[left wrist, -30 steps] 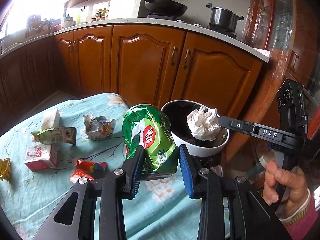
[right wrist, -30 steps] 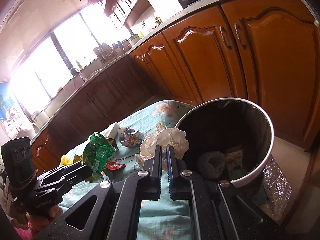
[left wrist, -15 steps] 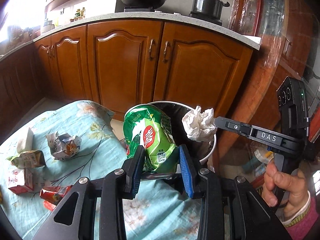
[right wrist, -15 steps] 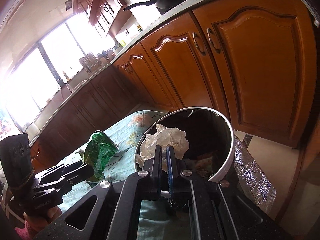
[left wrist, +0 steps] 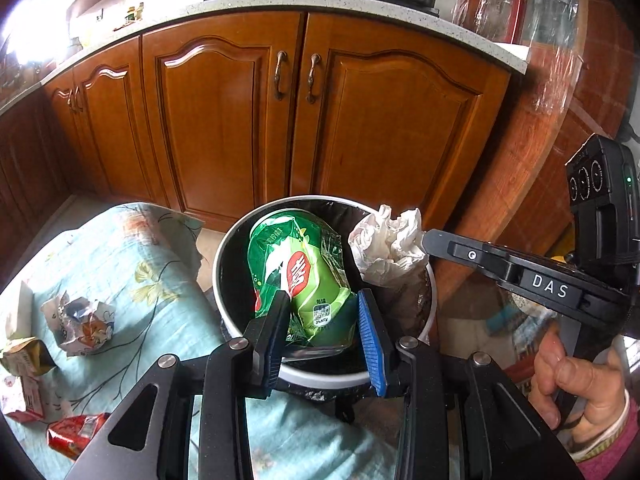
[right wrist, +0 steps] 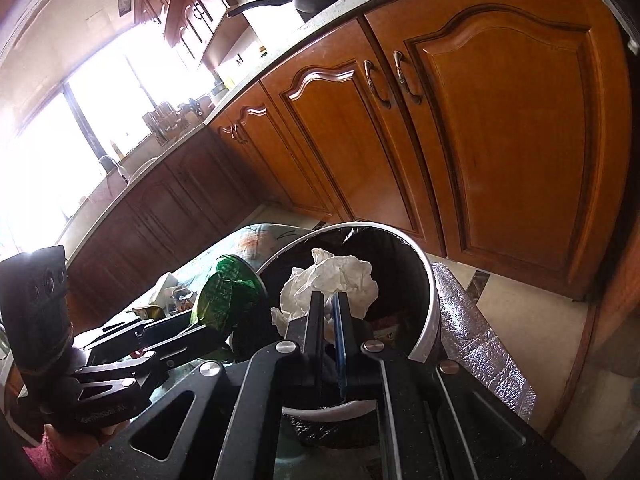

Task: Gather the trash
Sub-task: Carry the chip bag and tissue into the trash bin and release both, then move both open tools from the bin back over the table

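While the left gripper (left wrist: 323,322) clamps a green bag (left wrist: 304,272) above the bin (left wrist: 224,256), the right gripper (right wrist: 329,312) pinches a paper wad (right wrist: 340,280) at the bag's three o'clock, also over the bin.

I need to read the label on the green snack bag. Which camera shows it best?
The left wrist view: the green snack bag faces the camera between the left gripper fingers, logo and label visible. The right wrist view shows only its dark crumpled end, no print.

2 claws (left wrist: 323,328) (right wrist: 329,322), 1 bin (left wrist: 230,240), 1 green bag (left wrist: 304,276), 1 paper wad (left wrist: 386,246).
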A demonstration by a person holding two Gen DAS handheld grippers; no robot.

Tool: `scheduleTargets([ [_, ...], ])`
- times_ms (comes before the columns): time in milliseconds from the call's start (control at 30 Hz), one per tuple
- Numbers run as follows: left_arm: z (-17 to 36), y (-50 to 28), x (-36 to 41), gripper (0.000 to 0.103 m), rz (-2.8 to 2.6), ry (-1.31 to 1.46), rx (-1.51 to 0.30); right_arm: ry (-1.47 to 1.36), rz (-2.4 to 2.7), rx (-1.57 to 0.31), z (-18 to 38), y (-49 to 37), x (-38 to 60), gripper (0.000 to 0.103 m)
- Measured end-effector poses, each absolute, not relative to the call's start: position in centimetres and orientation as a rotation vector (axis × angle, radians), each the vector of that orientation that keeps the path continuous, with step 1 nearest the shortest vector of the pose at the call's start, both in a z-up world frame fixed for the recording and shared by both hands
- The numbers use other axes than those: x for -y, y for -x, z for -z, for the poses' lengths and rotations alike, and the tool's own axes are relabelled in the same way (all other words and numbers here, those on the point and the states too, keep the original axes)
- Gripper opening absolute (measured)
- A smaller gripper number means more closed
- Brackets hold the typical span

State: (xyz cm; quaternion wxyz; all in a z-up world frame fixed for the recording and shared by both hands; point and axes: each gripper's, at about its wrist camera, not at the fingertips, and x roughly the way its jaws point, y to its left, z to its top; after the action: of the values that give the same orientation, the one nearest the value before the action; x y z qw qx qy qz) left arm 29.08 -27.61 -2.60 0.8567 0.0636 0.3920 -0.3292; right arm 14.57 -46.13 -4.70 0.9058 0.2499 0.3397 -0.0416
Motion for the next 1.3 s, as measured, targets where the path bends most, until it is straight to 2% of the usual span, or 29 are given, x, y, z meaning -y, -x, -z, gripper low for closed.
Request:
scheduleTargets([
  [500, 4.9, -31.7, 30.5, 0.034, 0.697, -0.125, -0.922, -0.505, 0.102, -0.775, 6.6, -16.5, 46.7, 0.006],
  [633, 4.7, -31.8, 30.2, 0.041, 0.689, -0.104, -0.917, -0.512, 0.111, -0.787, 7.0, -17.0, 46.9, 0.020],
  [700, 4.5, -31.5, 29.7, 0.050, 0.681, -0.091, -0.906, -0.527, 0.113, -0.779, 7.1, -16.8, 47.2, 0.050],
  [833, 3.8, -30.2, 28.1, 0.056, 0.659, -0.070, -0.868, -0.542, 0.110, -0.756, 6.9, -16.1, 46.9, 0.055],
  [867, 3.6, -29.7, 27.5, 0.058, 0.651, -0.059, -0.858, -0.548, 0.106, -0.750, 6.8, -15.9, 46.7, 0.061],
  [967, 3.4, -28.3, 25.3, 0.060, 0.631, -0.018, -0.840, -0.573, 0.096, -0.723, 6.5, -15.3, 46.1, 0.089],
  [1000, 3.4, -27.7, 24.6, 0.060, 0.621, -0.008, -0.835, -0.580, 0.092, -0.710, 6.4, -14.9, 45.9, 0.092],
  [1100, 3.4, -26.0, 22.1, 0.064, 0.569, 0.007, -0.818, -0.583, 0.078, -0.690, 6.1, -14.3, 44.4, 0.092],
  [1300, 3.6, -23.3, 17.2, 0.065, 0.509, 0.063, -0.824, -0.580, 0.035, -0.685, 5.6, -13.6, 40.8, 0.093],
])
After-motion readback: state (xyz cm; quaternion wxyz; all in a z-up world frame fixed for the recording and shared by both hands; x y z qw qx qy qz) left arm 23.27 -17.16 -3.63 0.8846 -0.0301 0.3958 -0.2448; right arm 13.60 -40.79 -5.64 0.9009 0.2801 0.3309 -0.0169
